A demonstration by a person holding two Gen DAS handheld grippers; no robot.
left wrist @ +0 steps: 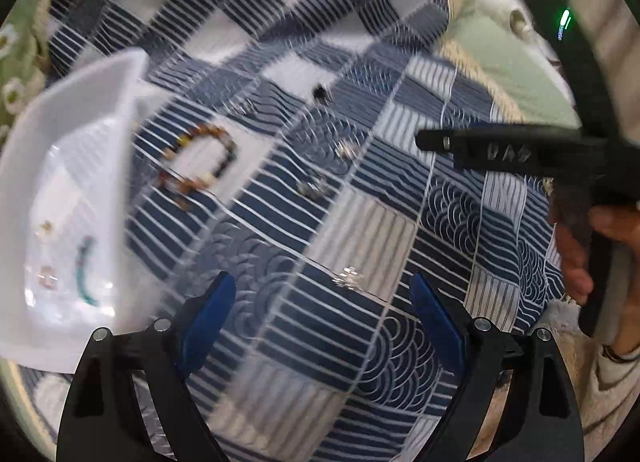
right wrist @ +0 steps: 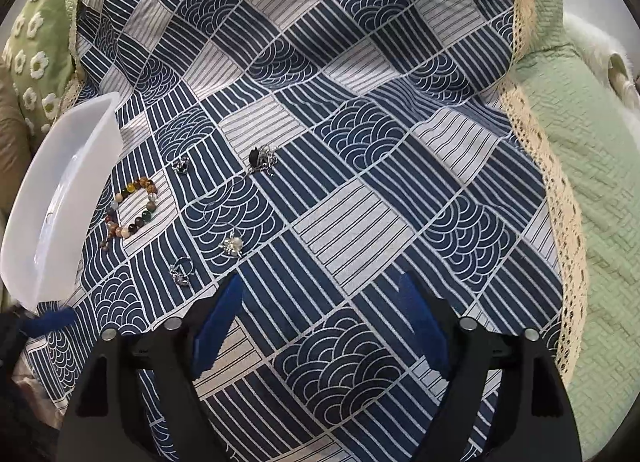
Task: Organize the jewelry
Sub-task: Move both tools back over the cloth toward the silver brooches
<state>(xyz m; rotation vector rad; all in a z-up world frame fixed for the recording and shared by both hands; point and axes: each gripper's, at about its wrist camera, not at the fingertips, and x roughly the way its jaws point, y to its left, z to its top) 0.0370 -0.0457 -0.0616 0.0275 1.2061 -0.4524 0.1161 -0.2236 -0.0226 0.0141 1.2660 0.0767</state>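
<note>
Left wrist view: left gripper [left wrist: 320, 302] spread, empty, a silver piece [left wrist: 349, 277] lying between its fingertips. Beaded bracelet [left wrist: 198, 164] sits upper left beside the white tray [left wrist: 72, 110], which holds small items. Right gripper [right wrist: 320, 294] spread, empty; pearl piece [right wrist: 232, 244] just upper left

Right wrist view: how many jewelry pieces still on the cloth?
5. Bead bracelet beside the white tray; small ring above it; black-stone pendant mid-cloth; pearl piece and silver ring lower. Fingers may hide others.
</note>
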